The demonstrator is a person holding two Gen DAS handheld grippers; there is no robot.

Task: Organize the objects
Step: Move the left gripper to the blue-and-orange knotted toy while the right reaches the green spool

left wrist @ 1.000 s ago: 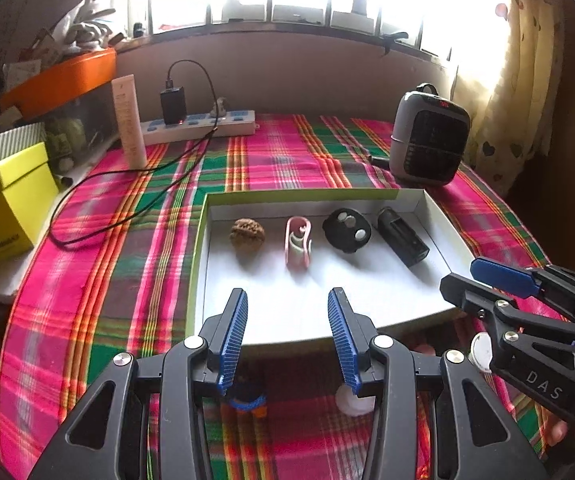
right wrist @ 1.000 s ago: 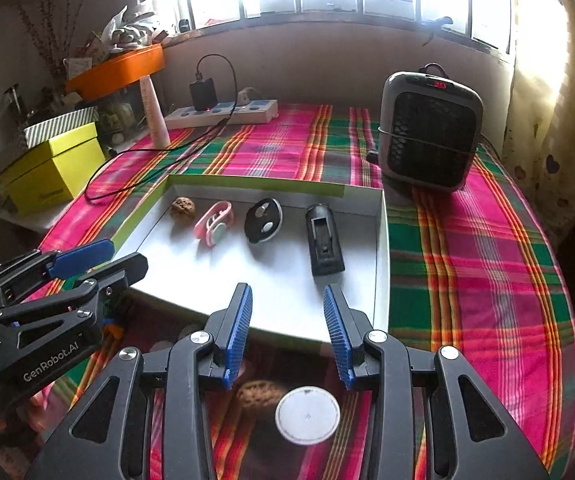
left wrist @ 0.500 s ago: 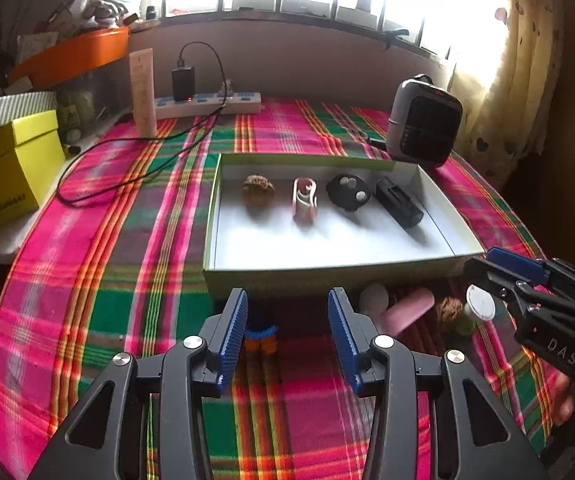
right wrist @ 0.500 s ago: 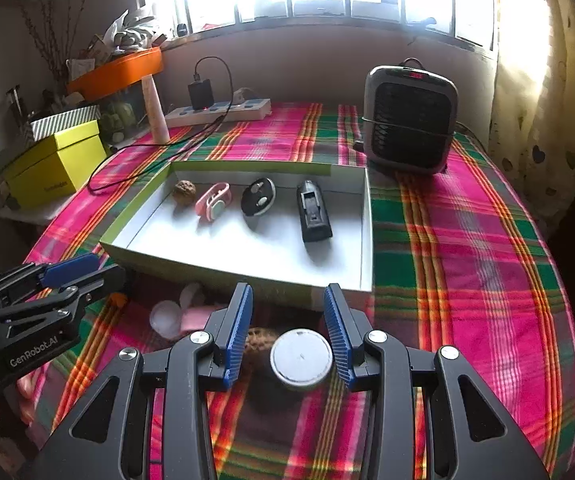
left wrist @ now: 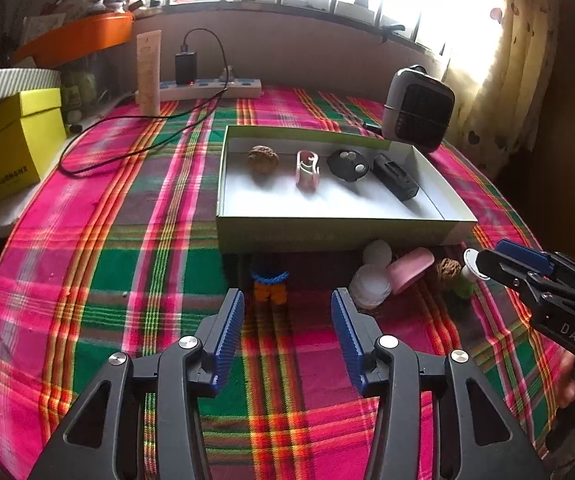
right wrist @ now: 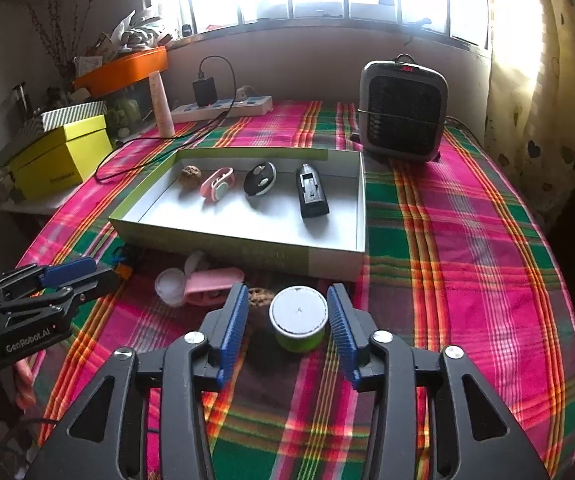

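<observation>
A white-lined tray point(left wrist: 327, 236) point(right wrist: 247, 246) holds a walnut point(left wrist: 262, 159), a pink clip point(left wrist: 307, 168), a black round fob point(left wrist: 347, 165) and a black device point(left wrist: 395, 178). In front of it lie a small blue-and-orange toy point(left wrist: 270, 284), white round pieces point(left wrist: 371, 280), a pink piece point(left wrist: 411, 268), another walnut point(right wrist: 257, 300) and a green jar with a white lid point(right wrist: 298, 318). My left gripper point(left wrist: 287, 320) is open and still opening, with the toy just beyond its tips. My right gripper point(right wrist: 287, 312) is opening around the jar, its pads clear of it.
A grey heater point(right wrist: 403, 112) stands behind the tray at the right. A power strip point(left wrist: 211, 88) with a charger and a looping cable lies at the back. A yellow box point(left wrist: 7, 152) sits at the left. The plaid cloth falls away at the table's right edge.
Both grippers have drawn back from over the tray toward the near side, bringing the loose objects into view. Both pairs of jaws have widened, and the jar now sits between the right ones.
</observation>
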